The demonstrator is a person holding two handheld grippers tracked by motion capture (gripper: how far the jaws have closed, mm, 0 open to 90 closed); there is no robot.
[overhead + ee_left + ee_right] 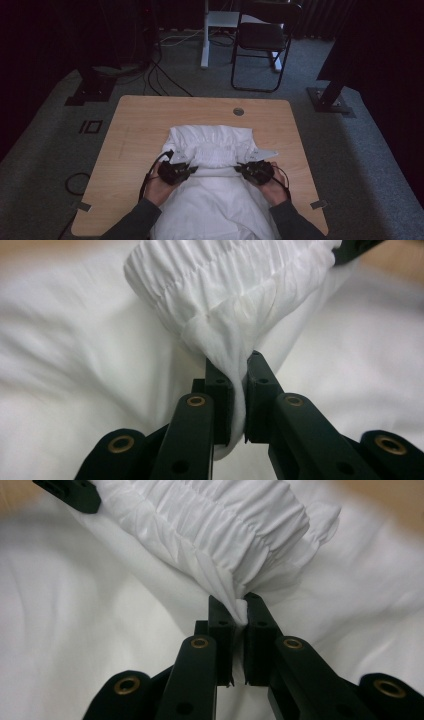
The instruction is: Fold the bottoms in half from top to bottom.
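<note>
Left gripper view, white garment [225, 295] pinched between fingers [220, 390]; right gripper [239, 614] fingers likewise clamping its gathered band

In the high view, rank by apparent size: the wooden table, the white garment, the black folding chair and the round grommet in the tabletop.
1. Light wooden table
2. White gathered fabric garment
3. Black folding chair, which stands farther from the camera, so its true size is unsure
4. Small round grey grommet
</note>
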